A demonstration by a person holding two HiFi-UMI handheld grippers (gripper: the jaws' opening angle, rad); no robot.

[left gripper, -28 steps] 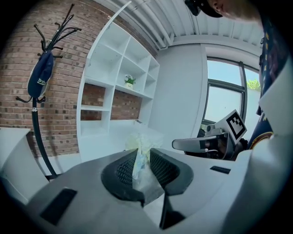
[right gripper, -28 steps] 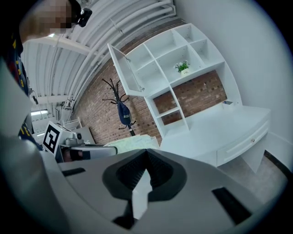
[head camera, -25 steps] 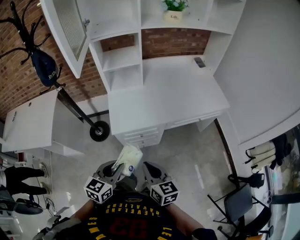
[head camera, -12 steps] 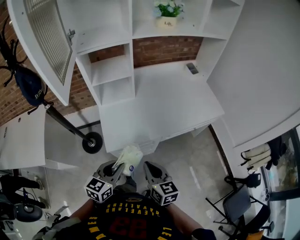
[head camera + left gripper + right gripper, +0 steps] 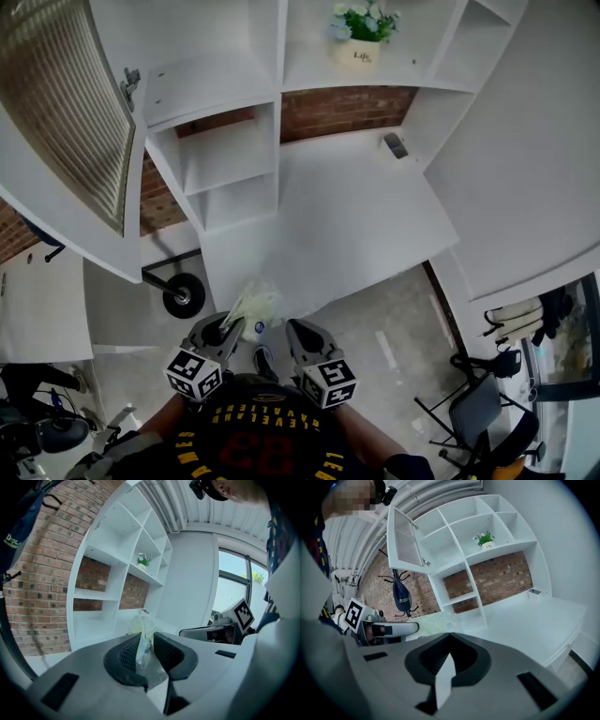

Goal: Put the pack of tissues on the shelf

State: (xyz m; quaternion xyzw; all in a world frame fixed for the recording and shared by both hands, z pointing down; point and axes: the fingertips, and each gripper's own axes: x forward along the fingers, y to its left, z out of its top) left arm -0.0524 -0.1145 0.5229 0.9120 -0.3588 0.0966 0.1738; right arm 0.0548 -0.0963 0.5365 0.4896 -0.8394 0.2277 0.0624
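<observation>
Black shirt (image 5: 258,445) shows yellow lettering (image 5: 258,412), red numerals (image 5: 255,459); grey hand-held grippers (image 5: 228,330) (image 5: 298,333) bear marker cubes (image 5: 195,373) (image 5: 328,382).

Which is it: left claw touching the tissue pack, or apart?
Touching. The left gripper view shows the left claw closed on the pack of tissues, its wrapper pinched flat between the two pads.

Pack of tissues (image 5: 141,624): crinkled, glossy clear plastic; left gripper (image 5: 146,635): matt grey plastic, ribbed pads (image 5: 126,653); shelf (image 5: 230,155): smooth matt white; brick wall (image 5: 342,108) at twelve o'clock: rough.
</observation>
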